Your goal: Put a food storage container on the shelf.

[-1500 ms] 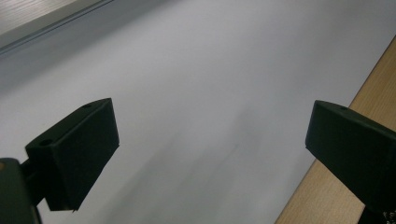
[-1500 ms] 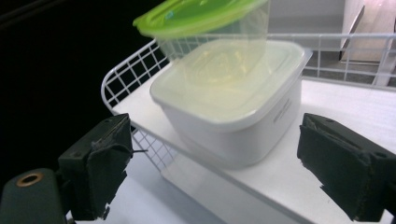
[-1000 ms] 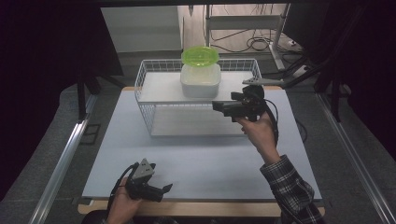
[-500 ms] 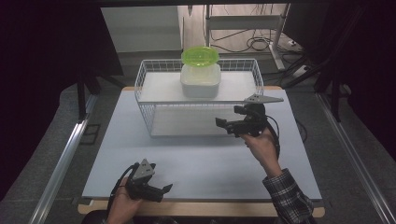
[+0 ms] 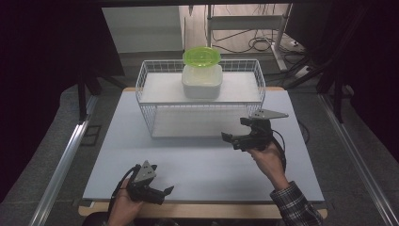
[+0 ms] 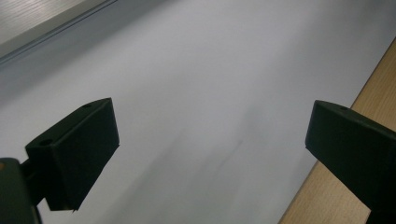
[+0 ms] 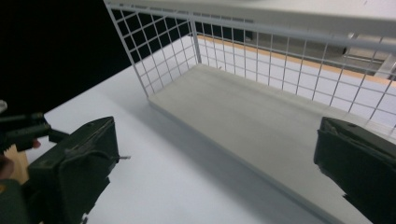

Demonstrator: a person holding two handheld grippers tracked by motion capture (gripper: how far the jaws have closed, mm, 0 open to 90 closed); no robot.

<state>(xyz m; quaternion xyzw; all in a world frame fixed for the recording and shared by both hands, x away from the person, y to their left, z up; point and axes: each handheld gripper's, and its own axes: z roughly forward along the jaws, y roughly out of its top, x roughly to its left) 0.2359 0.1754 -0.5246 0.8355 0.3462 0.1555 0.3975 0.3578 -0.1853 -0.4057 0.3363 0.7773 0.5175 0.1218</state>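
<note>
A white wire rack [image 5: 147,101] stands at the back of the pale table mat [image 5: 197,165]. On its upper shelf sits a white tub [image 5: 202,81] with a green bowl-like lid [image 5: 202,56] on top. My right gripper [image 5: 235,130] hovers in front of the rack's right half. Its jaws have just been opening and stand open with nothing between them. In the right gripper view the gripper [image 7: 215,140] faces the rack's bare lower board [image 7: 243,112]. My left gripper [image 5: 162,194] rests at the table's front edge, open and empty, over the mat [image 6: 187,70].
The table's wooden front edge [image 6: 373,93] lies just beside the left gripper. The rack's mesh wall [image 7: 163,51] closes its left end. Metal rails [image 5: 66,155] run along both sides of the table. Cables [image 5: 256,44] lie on the floor behind.
My right gripper has come down and toward the front, away from the rack's upper shelf. The left hand has stayed where it was.
</note>
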